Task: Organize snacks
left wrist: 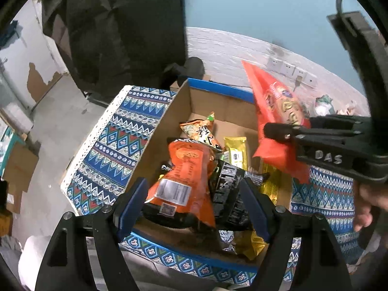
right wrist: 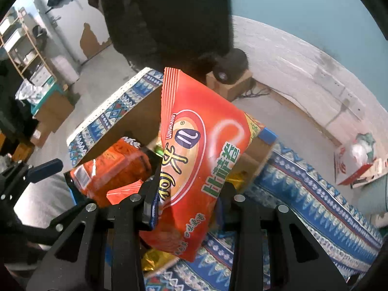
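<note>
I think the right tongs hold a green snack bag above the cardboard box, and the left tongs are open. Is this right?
Not quite. The snack bag in the right tongs is red-orange, with only some green lettering, as the right wrist view shows. It does hang above the cardboard box, and the left tongs are open.

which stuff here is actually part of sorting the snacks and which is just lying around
Part of the job:
- red snack bag held by the right gripper
- orange snack bag between the left gripper's fingers
- cardboard box
- yellow packet

Just lying about:
- patterned cloth
- small carton
- shelf
</note>
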Available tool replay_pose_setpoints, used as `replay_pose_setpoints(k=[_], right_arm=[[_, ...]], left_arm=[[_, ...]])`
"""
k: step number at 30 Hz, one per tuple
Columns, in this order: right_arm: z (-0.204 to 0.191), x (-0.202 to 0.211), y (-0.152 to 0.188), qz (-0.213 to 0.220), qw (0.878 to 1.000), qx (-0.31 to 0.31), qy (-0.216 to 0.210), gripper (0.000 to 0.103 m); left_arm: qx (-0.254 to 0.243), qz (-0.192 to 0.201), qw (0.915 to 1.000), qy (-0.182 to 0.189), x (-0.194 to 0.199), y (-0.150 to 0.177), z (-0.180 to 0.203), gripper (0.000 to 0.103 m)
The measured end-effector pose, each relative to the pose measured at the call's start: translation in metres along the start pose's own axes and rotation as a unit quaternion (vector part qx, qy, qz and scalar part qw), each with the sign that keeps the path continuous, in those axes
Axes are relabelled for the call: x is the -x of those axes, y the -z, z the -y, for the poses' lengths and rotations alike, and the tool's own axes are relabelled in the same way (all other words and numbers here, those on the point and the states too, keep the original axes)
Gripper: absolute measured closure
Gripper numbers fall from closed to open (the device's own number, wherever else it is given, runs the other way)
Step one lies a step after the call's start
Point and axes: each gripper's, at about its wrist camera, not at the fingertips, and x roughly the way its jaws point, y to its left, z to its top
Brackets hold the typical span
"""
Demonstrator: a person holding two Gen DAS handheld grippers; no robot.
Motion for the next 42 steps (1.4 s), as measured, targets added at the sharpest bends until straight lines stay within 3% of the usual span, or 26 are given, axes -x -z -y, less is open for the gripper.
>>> replay_pose_setpoints(k=[5, 10, 15, 18, 24, 32, 42], right_arm=[[-0.002, -0.008, -0.007, -0.003, 1.0, 0.004, -0.006, 0.062], [0.004, 0.008, -0.007, 0.018, 1.0, -0.004, 0.003, 0.043], [0.012, 0.032, -0.002, 0.038, 0.999, -0.014, 0.012, 0.036], [0.018, 0.047, 0.008, 0.046, 0.999, -0.026, 0.015, 0.033], [0.02, 0.074, 0.03, 0.053, 0.998, -0.024, 0.038, 0.031], [0.024, 0.11, 0.052, 0.073, 0.996, -0.032, 0.047, 0.03], [0.035, 0.136, 0.08, 0.091, 0.992, -0.036, 0.074, 0.03]], left_arm=[[0.004, 0.011, 0.9999, 0.007, 0.009, -0.006, -0.003, 0.022], [-0.002, 0.016, 0.9998, 0.01, 0.015, -0.006, -0.001, 0.022], [-0.007, 0.021, 0.9997, 0.01, 0.022, -0.005, 0.002, 0.021], [-0.011, 0.027, 0.9995, 0.008, 0.029, -0.004, 0.005, 0.016], [-0.032, 0.045, 0.9984, 0.012, 0.048, -0.002, 0.019, 0.015], [-0.061, 0.076, 0.9952, 0.008, 0.072, 0.002, 0.038, 0.004], [-0.073, 0.076, 0.9944, 0.006, 0.075, 0.007, 0.053, 0.003]])
